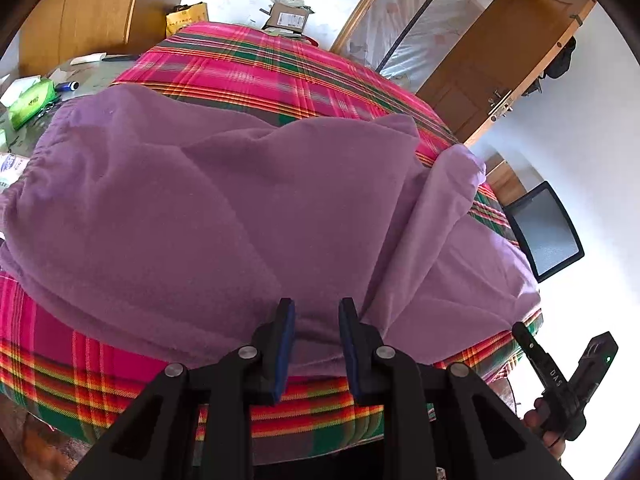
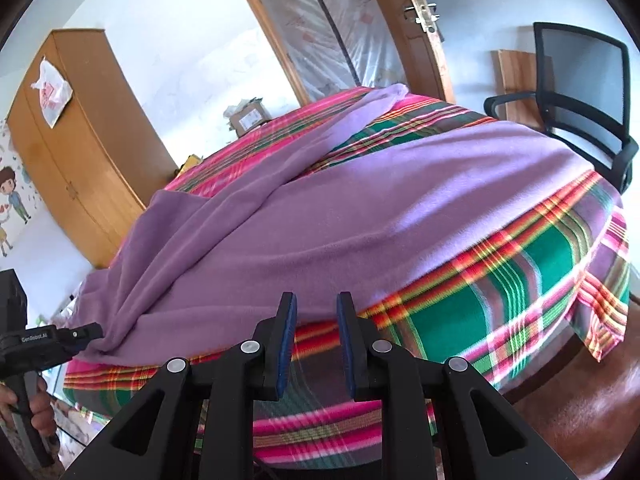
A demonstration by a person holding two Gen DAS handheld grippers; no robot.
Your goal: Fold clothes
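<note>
The purple garment (image 1: pixel 224 208) lies spread across the plaid-covered surface (image 1: pixel 256 64), filling the middle of both frames, with one loose strip running toward the upper centre of the right wrist view. Both tools stand open and empty: the left tool (image 1: pixel 316 344) hovers over the near hem, the right tool (image 2: pixel 316 340) just short of it. The step looks like reaching for the near edge. Next, each should probably pinch that hem, though blur hides exact contact.
</note>
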